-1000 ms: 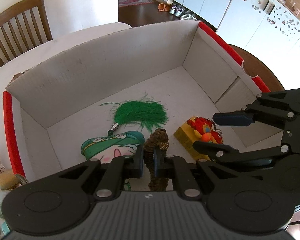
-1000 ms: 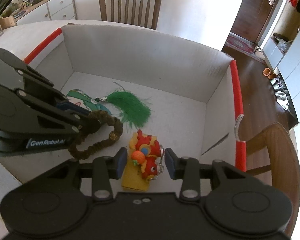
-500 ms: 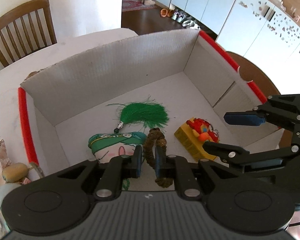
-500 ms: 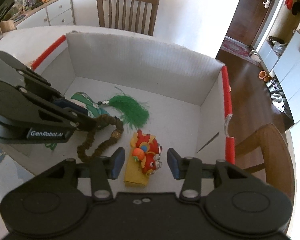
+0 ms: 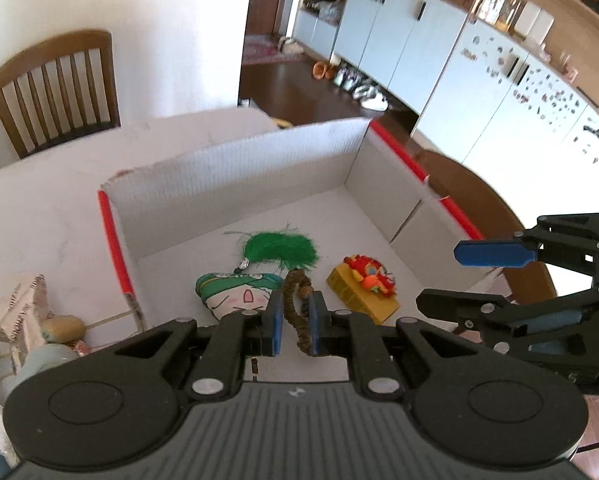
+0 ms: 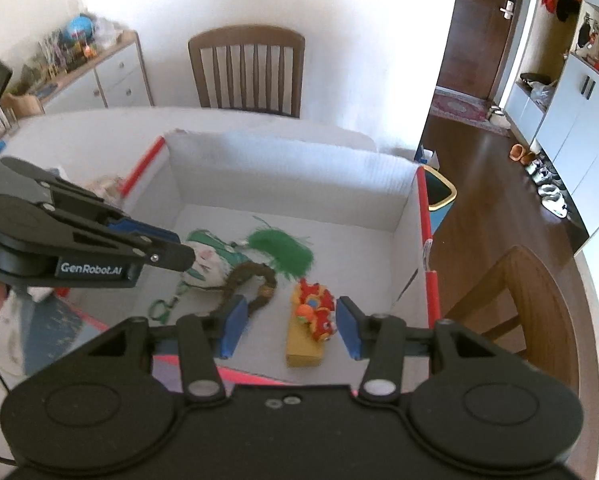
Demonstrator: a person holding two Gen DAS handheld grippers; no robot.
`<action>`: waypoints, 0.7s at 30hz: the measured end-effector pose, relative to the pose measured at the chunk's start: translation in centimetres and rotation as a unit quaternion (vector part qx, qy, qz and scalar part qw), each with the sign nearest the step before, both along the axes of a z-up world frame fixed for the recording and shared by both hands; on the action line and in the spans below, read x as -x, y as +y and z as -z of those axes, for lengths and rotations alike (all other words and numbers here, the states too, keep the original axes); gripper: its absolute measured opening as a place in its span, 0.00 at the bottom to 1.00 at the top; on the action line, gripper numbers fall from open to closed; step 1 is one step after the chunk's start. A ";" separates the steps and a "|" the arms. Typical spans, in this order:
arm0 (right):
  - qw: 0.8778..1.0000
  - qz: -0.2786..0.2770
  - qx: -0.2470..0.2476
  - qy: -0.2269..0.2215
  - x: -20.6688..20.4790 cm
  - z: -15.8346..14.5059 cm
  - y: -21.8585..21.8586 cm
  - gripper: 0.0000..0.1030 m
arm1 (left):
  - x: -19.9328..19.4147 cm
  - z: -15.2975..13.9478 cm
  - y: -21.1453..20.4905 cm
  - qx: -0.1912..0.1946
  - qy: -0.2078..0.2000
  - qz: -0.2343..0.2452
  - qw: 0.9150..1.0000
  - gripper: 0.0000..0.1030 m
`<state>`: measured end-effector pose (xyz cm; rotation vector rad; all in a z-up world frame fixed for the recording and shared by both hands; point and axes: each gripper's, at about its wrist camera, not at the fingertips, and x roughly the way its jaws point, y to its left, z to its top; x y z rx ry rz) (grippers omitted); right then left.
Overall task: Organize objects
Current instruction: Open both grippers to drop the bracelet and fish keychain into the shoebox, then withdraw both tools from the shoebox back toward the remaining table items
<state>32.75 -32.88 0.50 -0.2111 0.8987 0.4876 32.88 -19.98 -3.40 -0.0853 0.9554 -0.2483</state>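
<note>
**Bead bracelet pinched in the left gripper above the box**

Bracelet (image 5: 295,312) of brown beads, a limp loop on a cord, sits clenched between the blue pads of the left gripper (image 5: 295,322), which is held over the near edge of the white cardboard box (image 5: 239,176); part of the loop dangles below the jaws. It looks light and floppy, so it will swing and drape rather than hold a shape. A pinch across the strand, as now, seems the sound hold, though smooth round beads could slide out if the grip slackens.

The right gripper (image 6: 291,326) has just been widening its jaws and grasps nothing; the red and orange plush toy (image 6: 315,306) lies on its yellow block (image 6: 303,346) on the box floor, framed between the pads but below them and untouched. That toy looks soft and compressible; taking it across the body should be safe.

Further inside the box, beyond the bracelet, lie a green tassel (image 5: 283,248) and a green-and-white cartoon sachet (image 5: 231,294), both probably feather-light and yielding.
</note>
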 end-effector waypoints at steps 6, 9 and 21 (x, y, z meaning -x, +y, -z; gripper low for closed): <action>0.999 0.018 -0.026 -0.014 2.5 -2.4 0.3 0.51 | 2.6 -2.3 1.1 0.015 -0.027 -0.007 1.000 0.12; 0.999 0.024 -0.029 -0.020 3.8 -3.1 1.0 0.52 | 4.1 -3.3 1.7 0.018 -0.040 -0.004 0.999 0.12; 0.996 0.048 -0.060 -0.035 8.7 -4.6 5.2 0.61 | 10.0 -5.8 6.3 0.019 -0.082 -0.004 0.996 0.12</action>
